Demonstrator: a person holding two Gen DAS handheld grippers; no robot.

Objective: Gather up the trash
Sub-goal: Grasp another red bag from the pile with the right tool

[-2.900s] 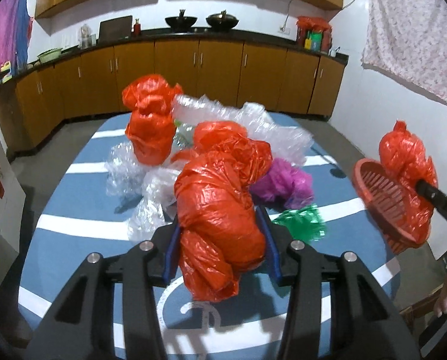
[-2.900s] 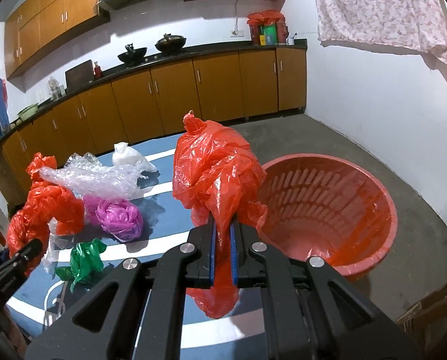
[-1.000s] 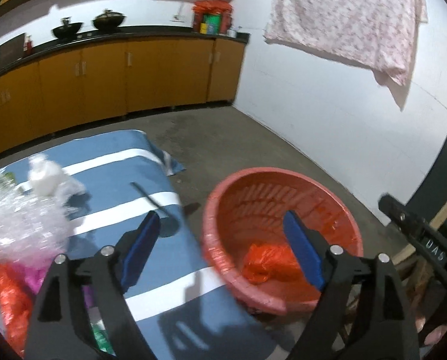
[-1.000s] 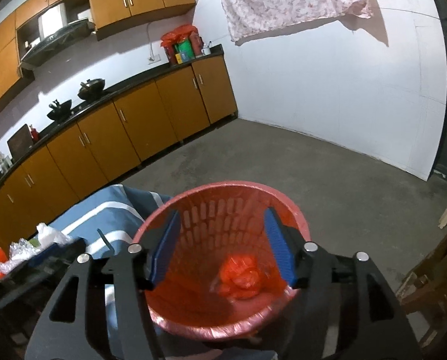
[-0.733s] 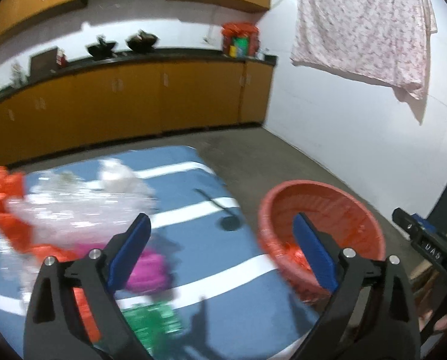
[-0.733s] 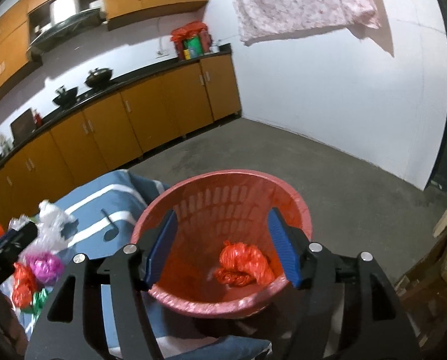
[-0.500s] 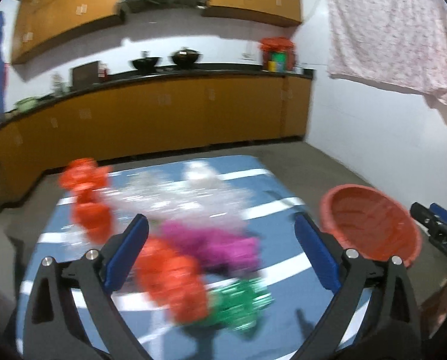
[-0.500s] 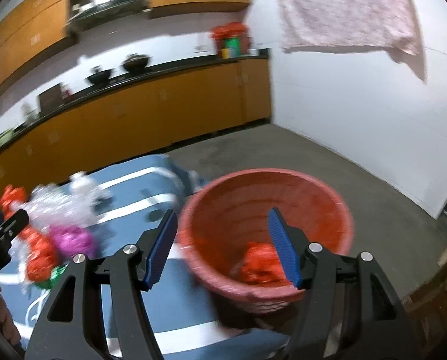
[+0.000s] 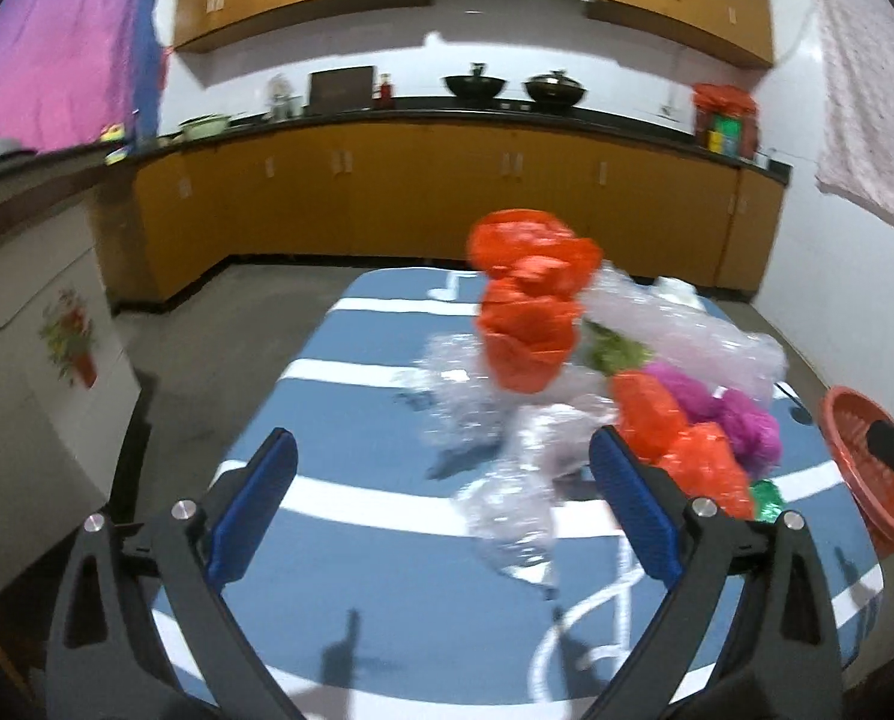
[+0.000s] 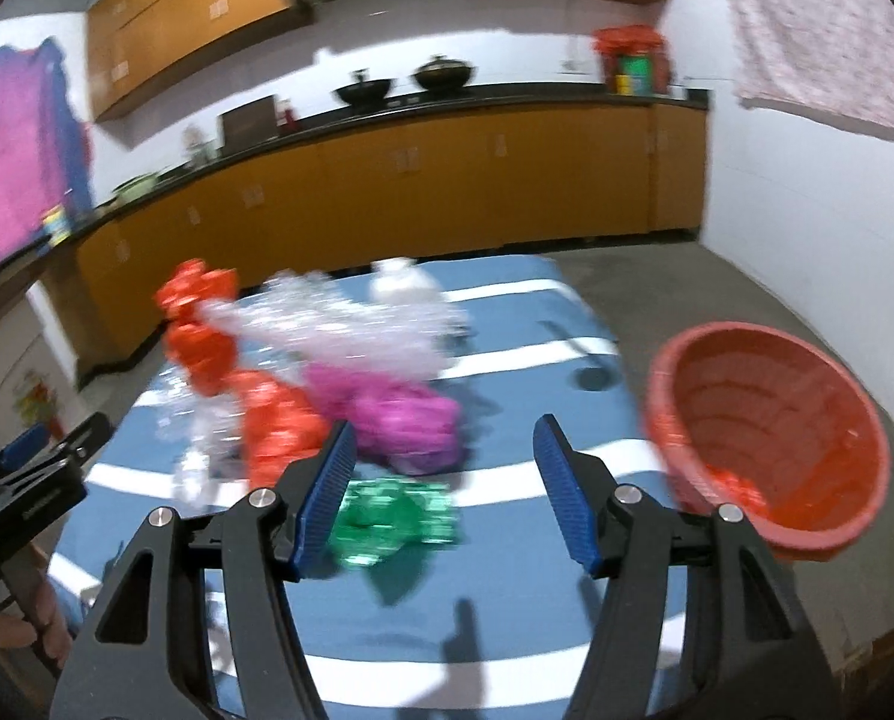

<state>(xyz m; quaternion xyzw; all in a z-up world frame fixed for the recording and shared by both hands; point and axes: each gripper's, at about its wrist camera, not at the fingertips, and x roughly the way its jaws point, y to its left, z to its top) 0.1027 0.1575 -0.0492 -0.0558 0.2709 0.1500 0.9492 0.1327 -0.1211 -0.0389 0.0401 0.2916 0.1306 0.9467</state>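
Observation:
A pile of plastic bags lies on the blue striped table [image 9: 351, 420]: an upright red bag [image 9: 528, 306], a lower red bag [image 9: 681, 450], clear bags [image 9: 507, 480], a purple bag [image 9: 735, 414] and a green bag [image 10: 393, 519]. A red basket [image 10: 765, 438] stands off the table's right edge with red bags inside. My left gripper [image 9: 441, 510] is open and empty, above the table's near left. My right gripper [image 10: 444, 489] is open and empty, above the green bag [image 9: 768, 498].
Orange kitchen cabinets [image 9: 447, 198] with a dark counter run along the back wall. A white cabinet [image 9: 33, 360] stands left of the table. A white cord [image 9: 585, 612] lies on the table's near part. A cloth [image 10: 819, 18] hangs on the right wall.
Both grippers dropped their red bags into the basket, opened, and swung left from the basket back over the table and the bag pile.

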